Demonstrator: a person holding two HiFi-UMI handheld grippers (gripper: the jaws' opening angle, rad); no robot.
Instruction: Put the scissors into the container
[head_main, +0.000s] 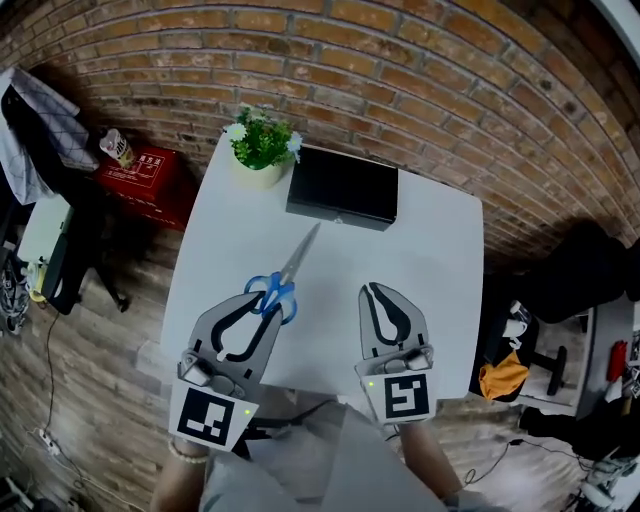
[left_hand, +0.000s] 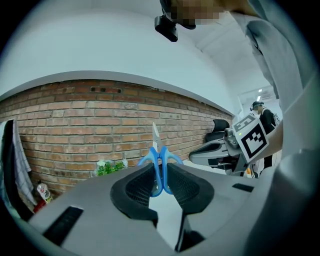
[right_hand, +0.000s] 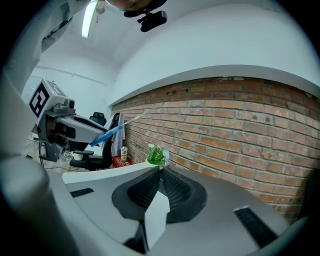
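Note:
The scissors have blue handles and silver blades; they hang above the white table, blades pointing toward the far right. My left gripper is shut on the blue handles. In the left gripper view the scissors stand upright between the closed jaws. The black rectangular container rests at the table's far edge, well beyond the blade tips. My right gripper hovers to the right of the scissors, shut with nothing in it. In the right gripper view its jaws meet at the right gripper's tip, and the scissors show at left.
A small potted plant sits at the table's far left corner, beside the container. A brick wall runs behind the table. On the floor to the left are a red box and a chair; another chair is on the right.

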